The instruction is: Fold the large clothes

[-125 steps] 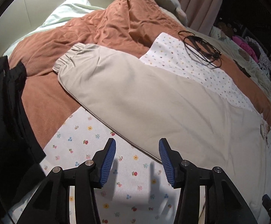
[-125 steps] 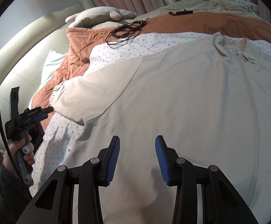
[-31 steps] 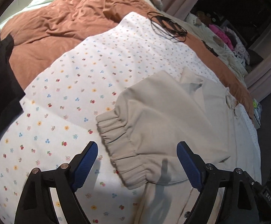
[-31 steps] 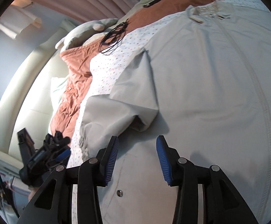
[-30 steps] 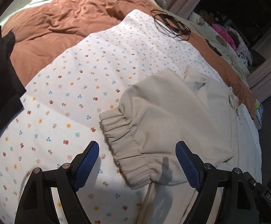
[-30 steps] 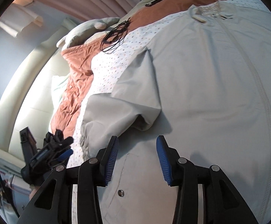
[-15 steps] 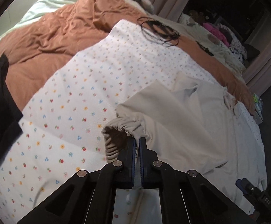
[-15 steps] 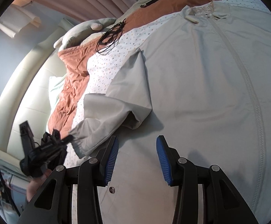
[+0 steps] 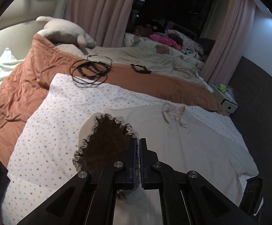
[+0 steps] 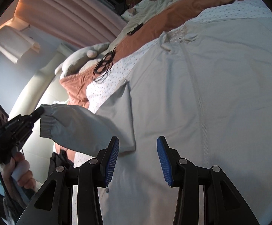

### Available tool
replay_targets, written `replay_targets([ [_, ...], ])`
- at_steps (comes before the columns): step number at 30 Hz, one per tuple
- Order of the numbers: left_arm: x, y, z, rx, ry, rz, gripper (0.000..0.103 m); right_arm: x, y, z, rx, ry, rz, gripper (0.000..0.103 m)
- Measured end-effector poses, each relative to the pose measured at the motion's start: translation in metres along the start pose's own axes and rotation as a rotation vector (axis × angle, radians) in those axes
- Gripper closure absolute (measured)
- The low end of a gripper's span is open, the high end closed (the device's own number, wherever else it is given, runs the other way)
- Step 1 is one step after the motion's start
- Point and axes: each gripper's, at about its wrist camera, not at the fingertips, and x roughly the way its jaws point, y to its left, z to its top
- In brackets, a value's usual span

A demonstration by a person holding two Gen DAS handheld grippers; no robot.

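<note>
Left tool (image 9: 138, 146) clenched on the jacket cuff (image 9: 106, 142), sleeve lifted; right tool (image 10: 138, 155) released, above the jacket (image 10: 220, 97).

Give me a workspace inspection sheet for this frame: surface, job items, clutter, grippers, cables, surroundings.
Surface: bed with dotted white sheet over an orange duvet.
Job's things: beige jacket spread flat, front up, collar far; one sleeve lifted off the bed by its elastic cuff.
Clutter: plush toy at the head end; small black object on the duvet.
Grippers: left gripper shut on the cuff; right gripper open above the jacket body, holding nothing.
Cables: coiled black cable on the sheet's far edge.
Surroundings: pink curtains, padded headboard, second bed with clothes behind.
</note>
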Motion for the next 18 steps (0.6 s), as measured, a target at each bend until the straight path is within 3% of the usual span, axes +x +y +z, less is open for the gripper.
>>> replay_targets([
  [8, 0.014, -0.088, 0.009, 0.108, 0.012, -0.068, 0.100, -0.046, -0.050, 0.011, 0.081, -0.079, -0.007, 0.060],
  [18, 0.064, -0.182, -0.003, 0.217, 0.084, -0.135, 0.100, -0.091, -0.116, 0.014, 0.186, -0.142, -0.042, 0.060],
])
